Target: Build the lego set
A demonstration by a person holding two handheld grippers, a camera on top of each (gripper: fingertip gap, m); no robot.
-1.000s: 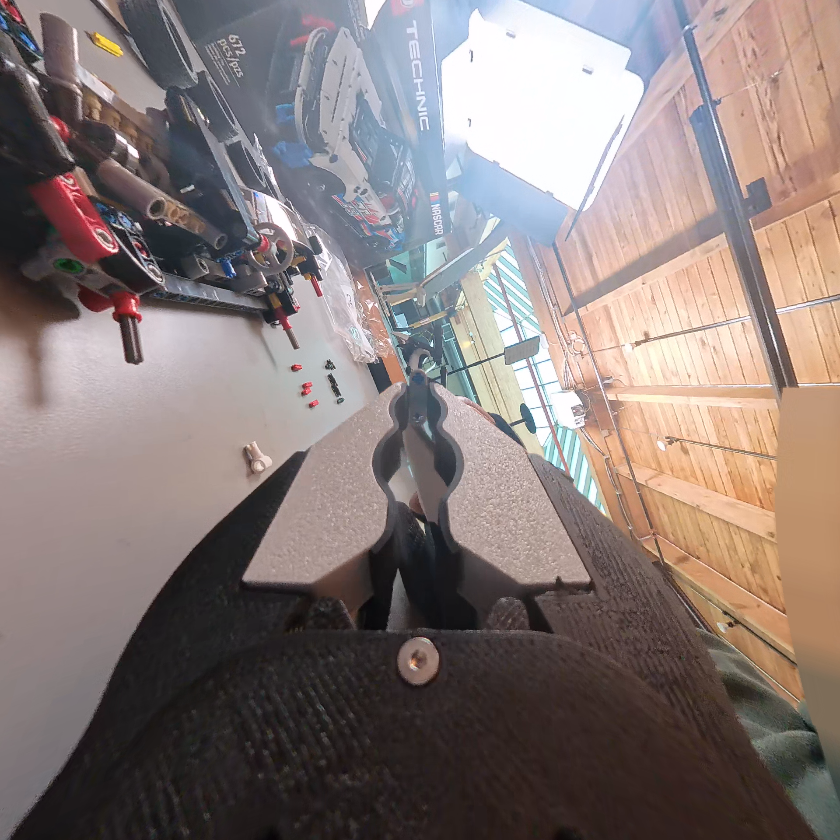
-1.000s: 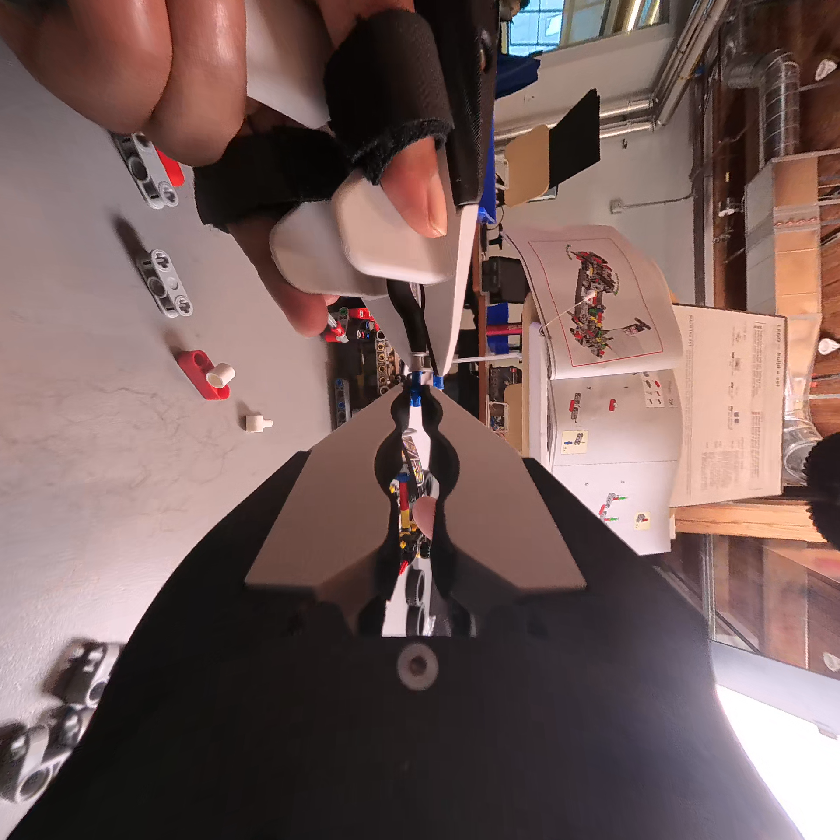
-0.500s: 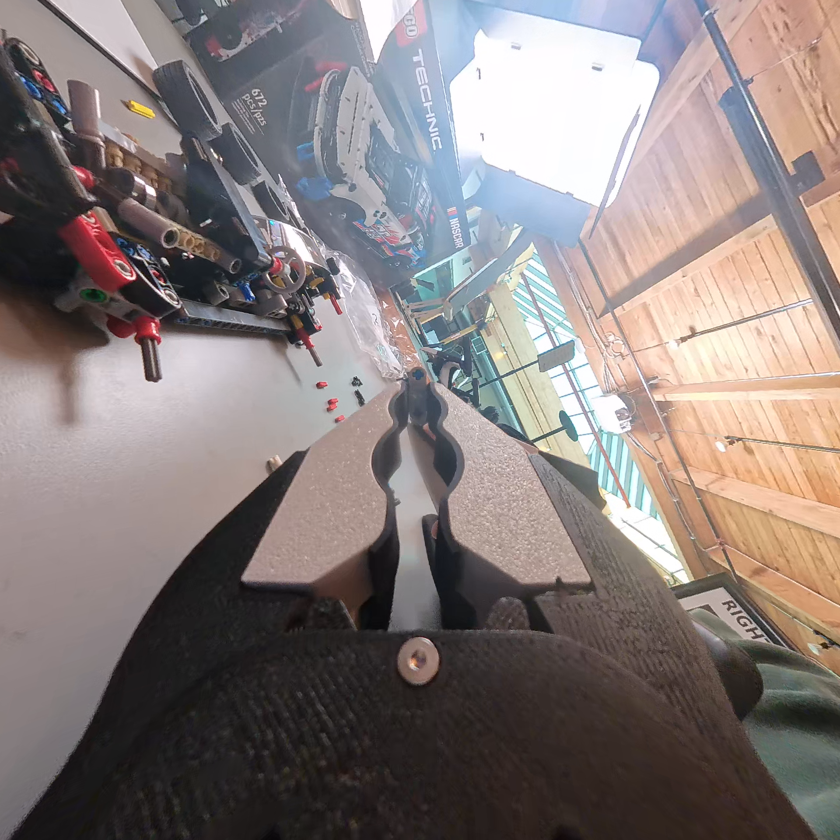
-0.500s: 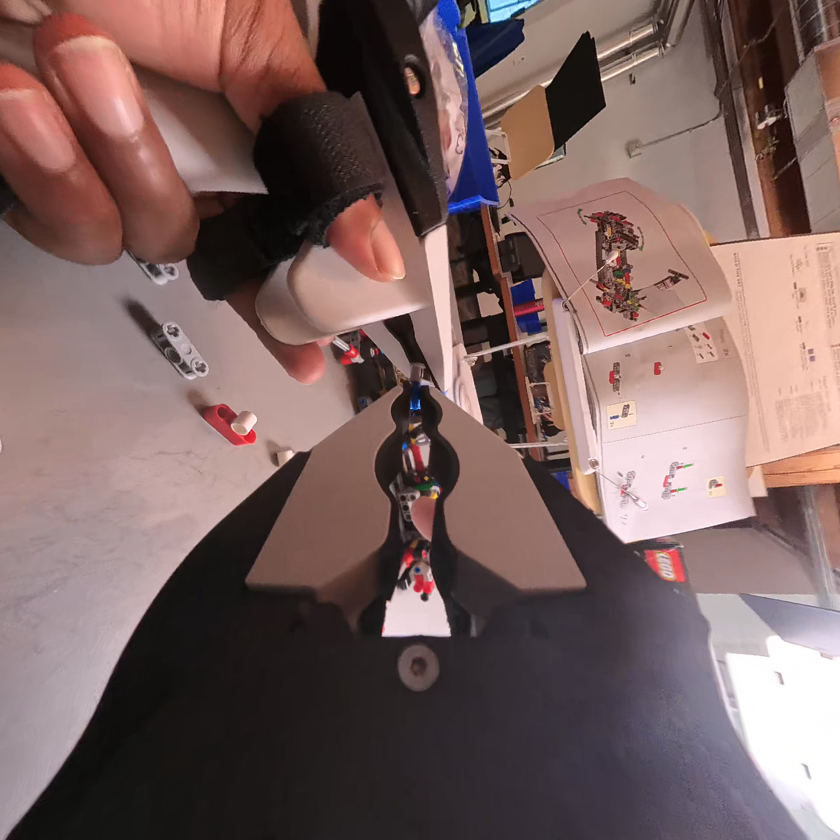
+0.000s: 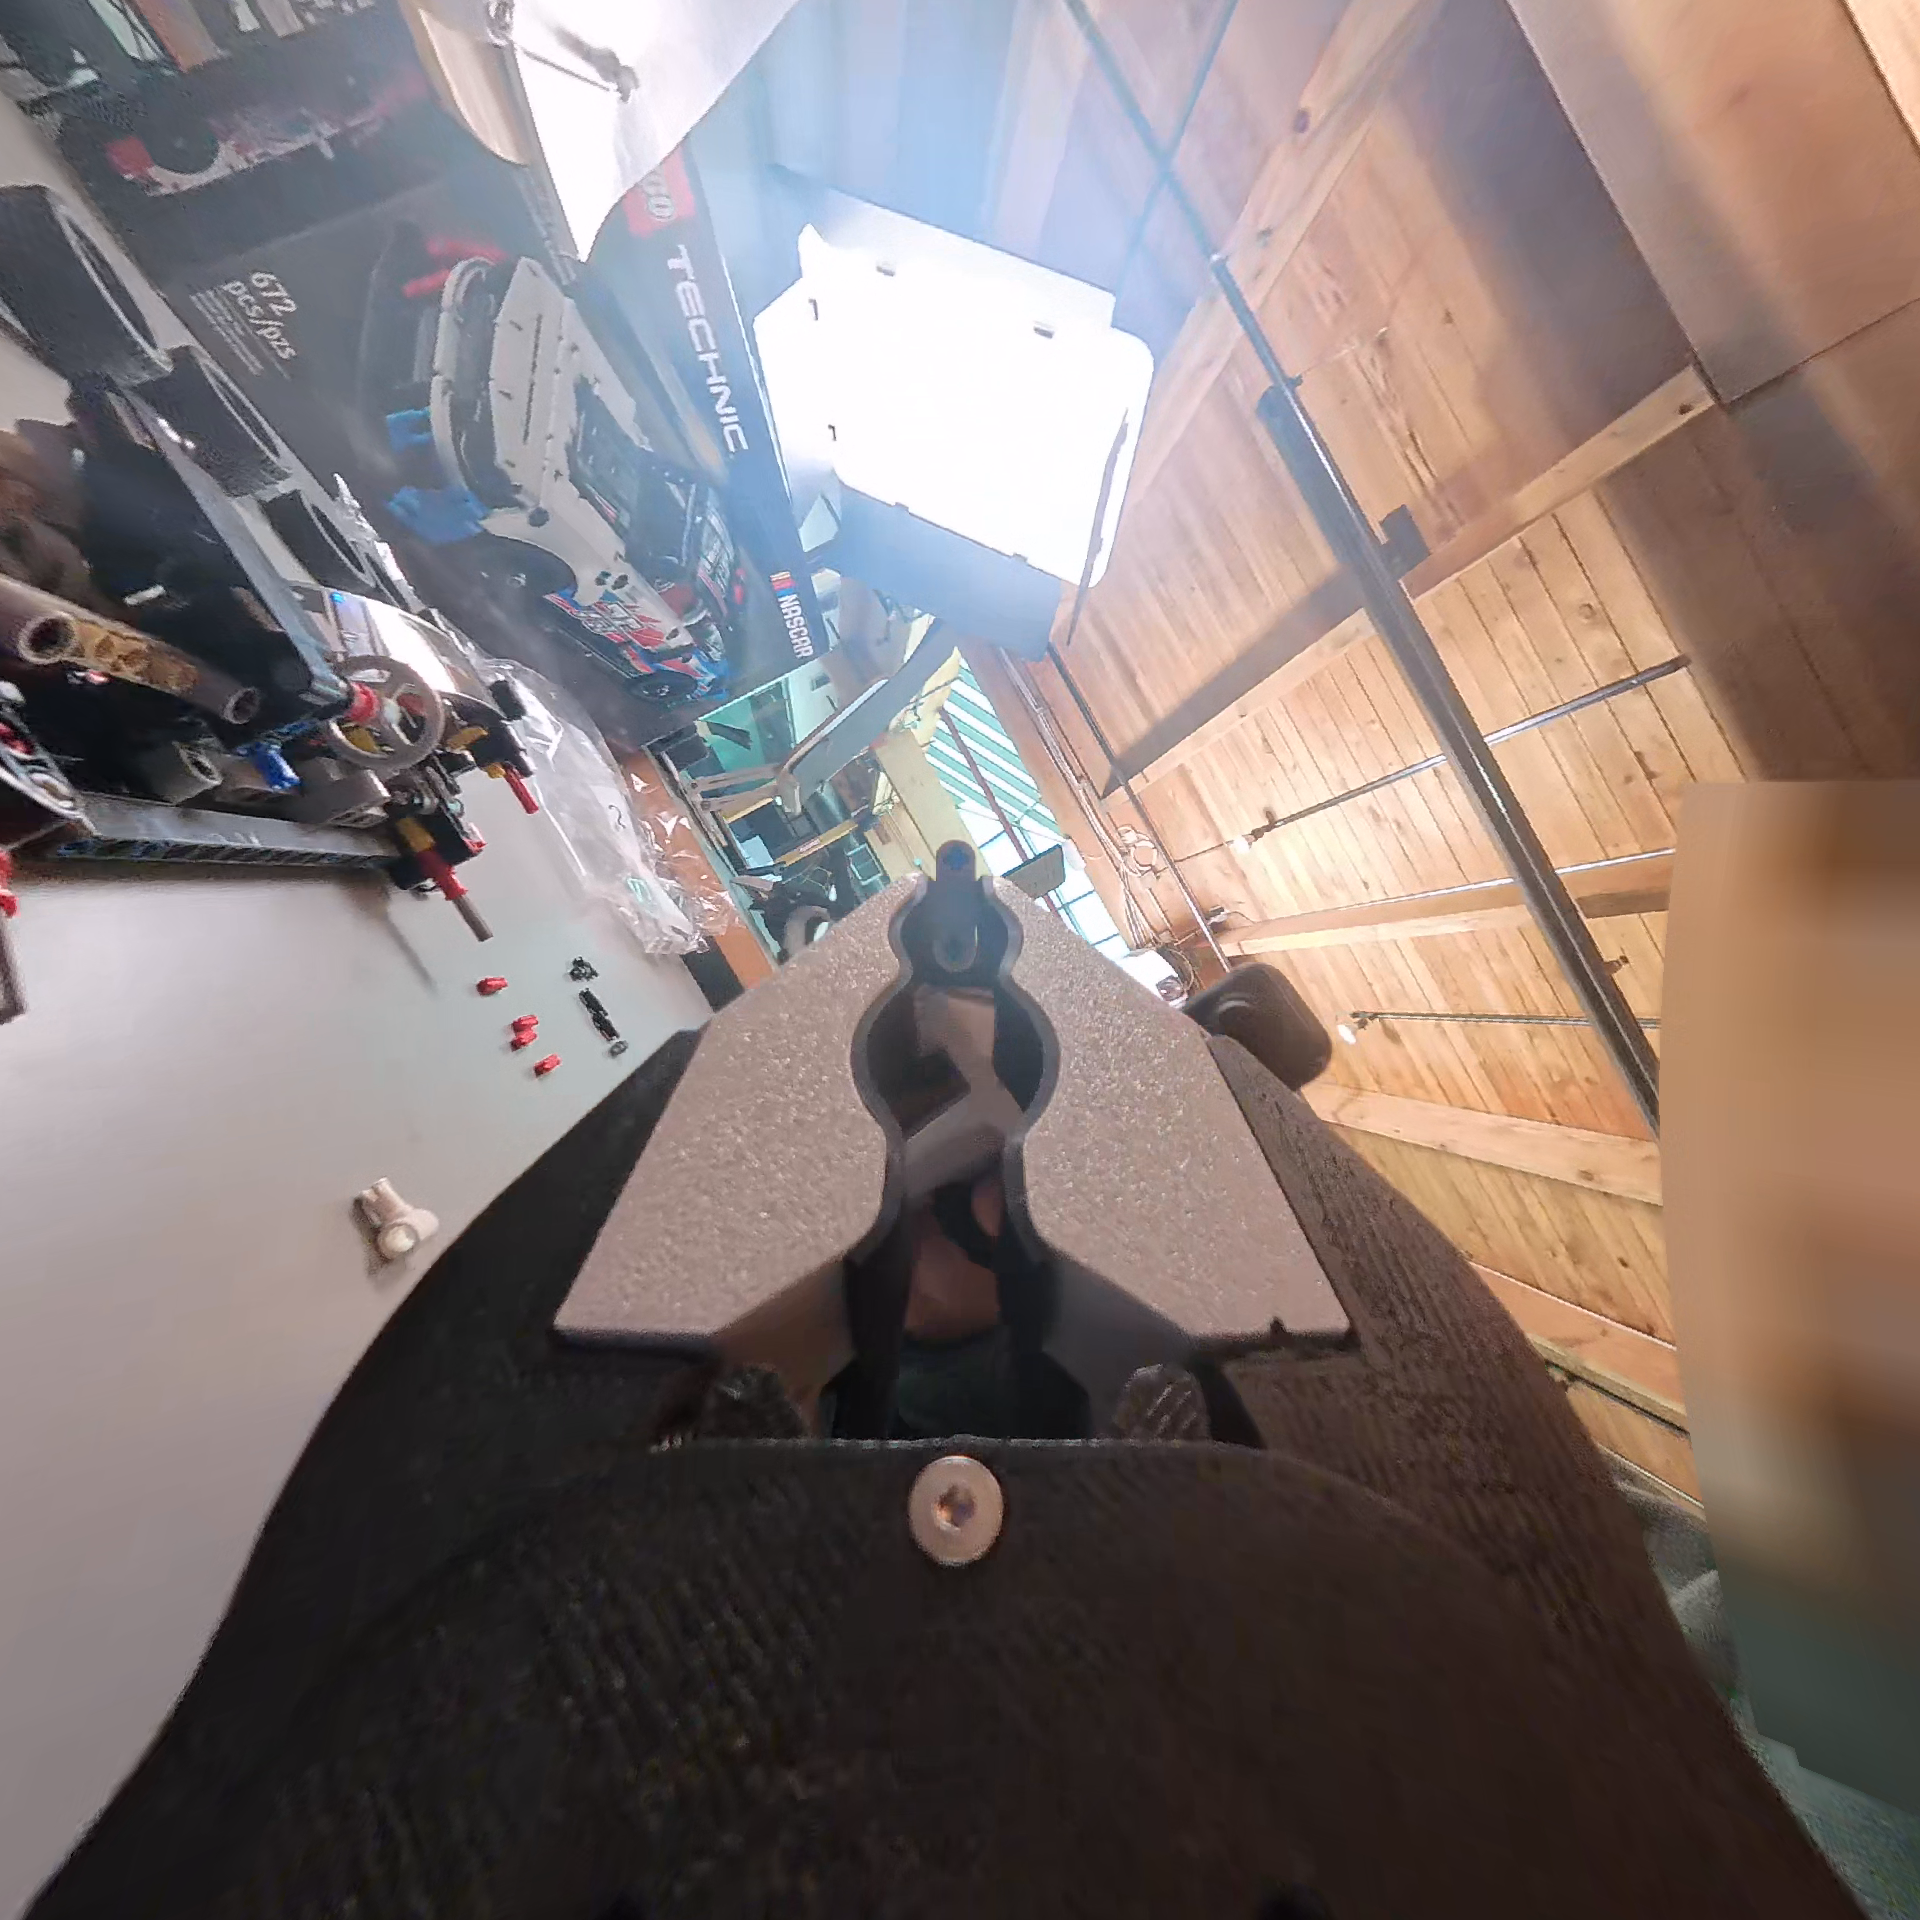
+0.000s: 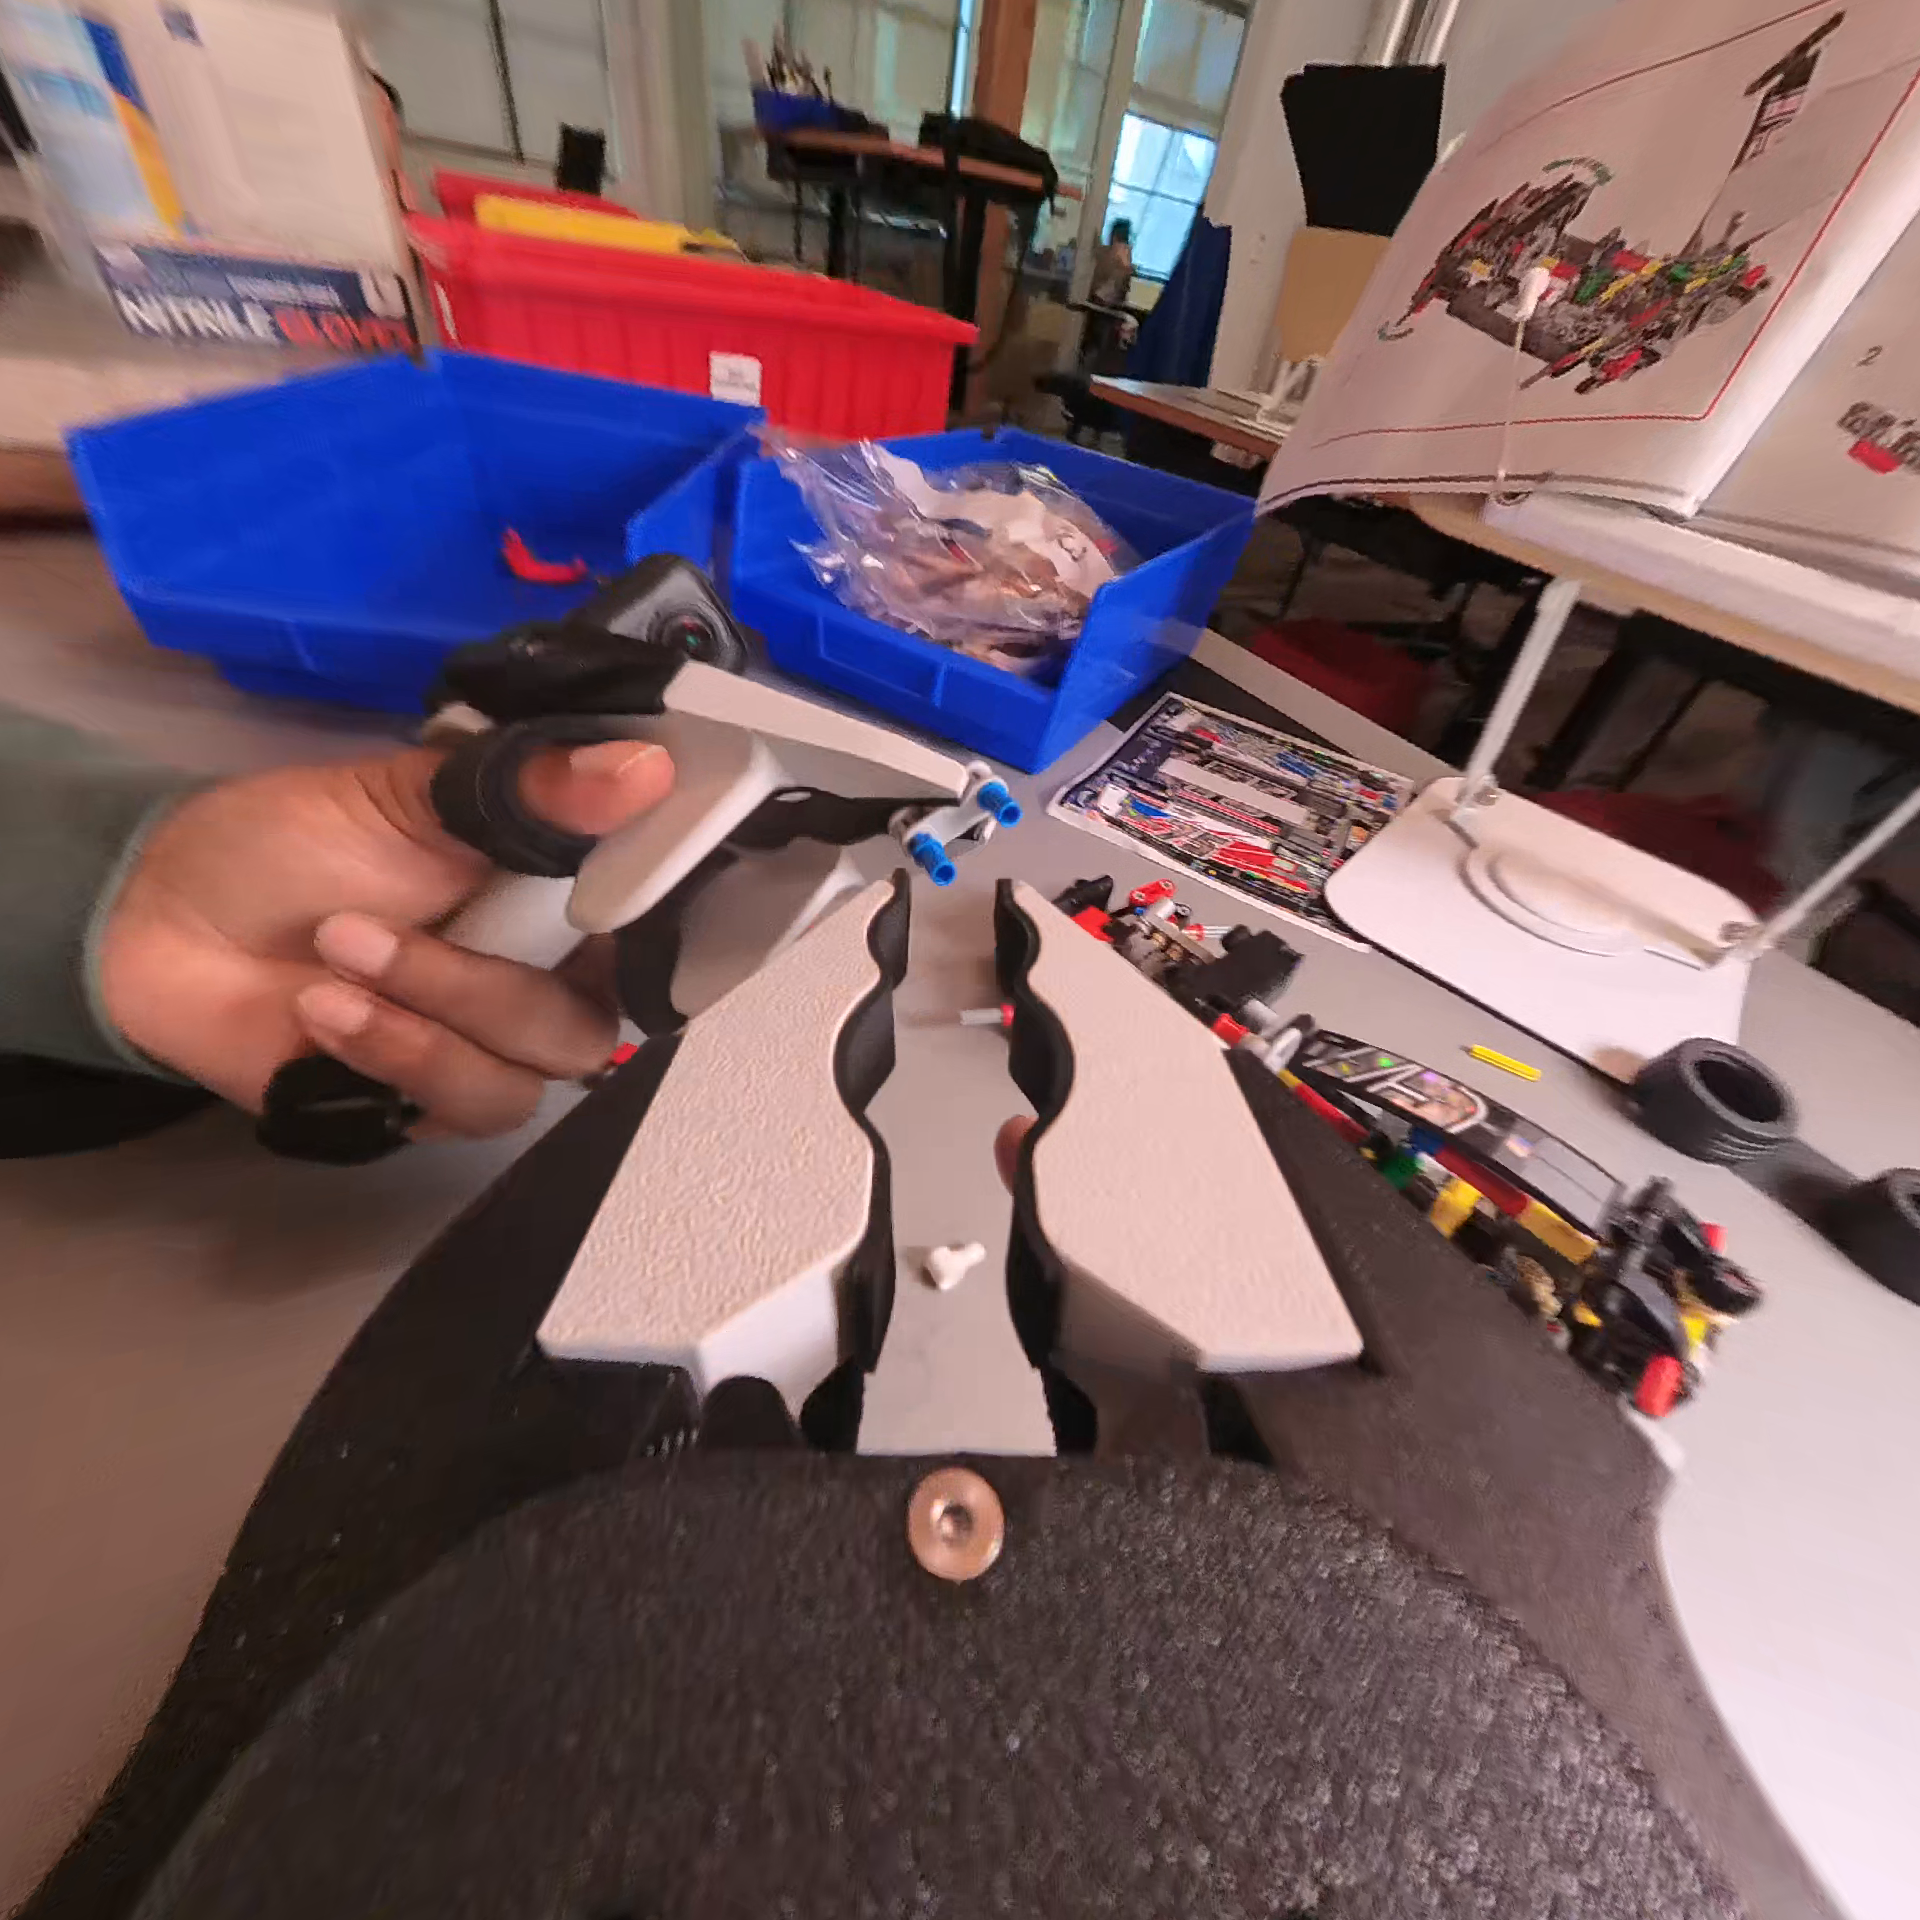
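the left gripper was clamped on a small grey piece with blue pins; the right gripper, jaws apart, held nothing. next, probably fitting it onto the chassis.

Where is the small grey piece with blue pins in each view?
Left wrist view: just above centre, the grey piece with blue pins held in the left gripper.
Right wrist view: the piece upper centre, beyond the open right gripper.
Shared landmark: the partly built car.

It is a workshop: plank walls, red and blue parts bins, work tables behind.
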